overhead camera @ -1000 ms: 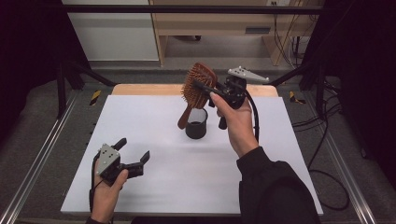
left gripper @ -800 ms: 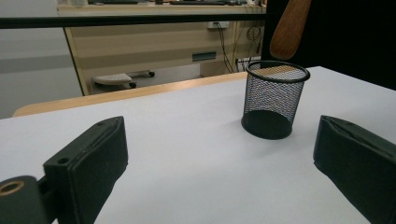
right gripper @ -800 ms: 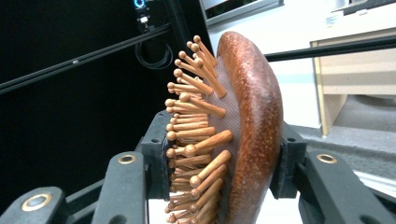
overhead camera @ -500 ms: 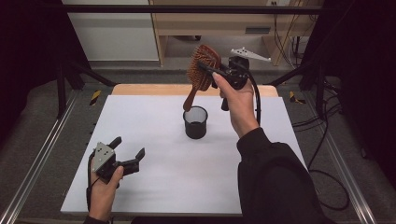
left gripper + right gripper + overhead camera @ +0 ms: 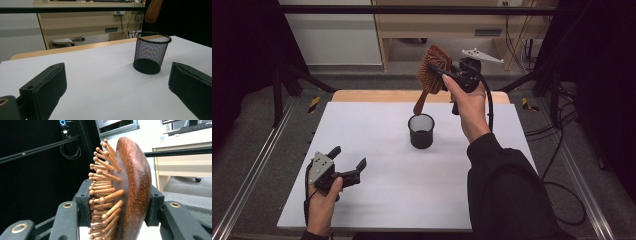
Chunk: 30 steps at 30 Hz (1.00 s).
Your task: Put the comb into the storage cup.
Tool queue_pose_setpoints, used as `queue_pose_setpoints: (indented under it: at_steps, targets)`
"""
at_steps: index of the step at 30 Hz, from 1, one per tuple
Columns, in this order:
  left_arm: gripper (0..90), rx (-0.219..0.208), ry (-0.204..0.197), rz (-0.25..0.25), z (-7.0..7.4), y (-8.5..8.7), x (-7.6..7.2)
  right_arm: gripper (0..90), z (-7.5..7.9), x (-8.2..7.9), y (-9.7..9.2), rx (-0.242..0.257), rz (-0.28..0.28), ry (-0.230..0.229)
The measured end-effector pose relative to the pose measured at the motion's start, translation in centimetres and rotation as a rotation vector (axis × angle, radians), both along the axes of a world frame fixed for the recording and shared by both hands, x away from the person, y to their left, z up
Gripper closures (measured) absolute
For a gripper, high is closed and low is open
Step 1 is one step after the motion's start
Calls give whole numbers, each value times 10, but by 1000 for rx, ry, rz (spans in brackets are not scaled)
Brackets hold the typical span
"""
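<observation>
A brown wooden hairbrush (image 5: 432, 70) hangs in the air, head up and handle (image 5: 153, 11) slanting down toward a black mesh cup (image 5: 421, 131). My right gripper (image 5: 443, 76) is shut on the brush head (image 5: 130, 190), bristles against one jaw and the smooth back against the other. The cup (image 5: 151, 52) stands upright near the middle of the white table top (image 5: 377, 145); the handle tip hovers just above and behind its rim. Low over the table's front left corner, my left gripper (image 5: 348, 162) stands open with nothing between its jaws, pointing toward the cup.
A bare wooden strip (image 5: 362, 96) runs along the table's far edge. Metal frame rails (image 5: 252, 175) flank the table left and right. A light wood desk (image 5: 432, 30) and cables stand beyond the table.
My right gripper has carried the hairbrush up and toward the far side, so the handle now hangs above the cup instead of beside it. The left gripper has stayed put.
</observation>
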State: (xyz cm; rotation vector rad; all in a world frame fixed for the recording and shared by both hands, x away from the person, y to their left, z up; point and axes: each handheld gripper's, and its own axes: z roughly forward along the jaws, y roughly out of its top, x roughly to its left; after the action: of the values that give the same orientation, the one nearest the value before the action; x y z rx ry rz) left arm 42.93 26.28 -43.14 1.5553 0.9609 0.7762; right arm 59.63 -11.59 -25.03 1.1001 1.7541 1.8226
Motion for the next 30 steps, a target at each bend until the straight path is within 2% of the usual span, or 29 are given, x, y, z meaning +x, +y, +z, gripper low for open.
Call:
queue_pose_setpoints:
  at_steps: [23,30]
  targets:
    - [18,3,2,-3,0,0,0,515,-4,3,-5,-36,-3,9]
    - [18,2,2,-7,0,0,0,514,-11,2,-4,-46,11,25]
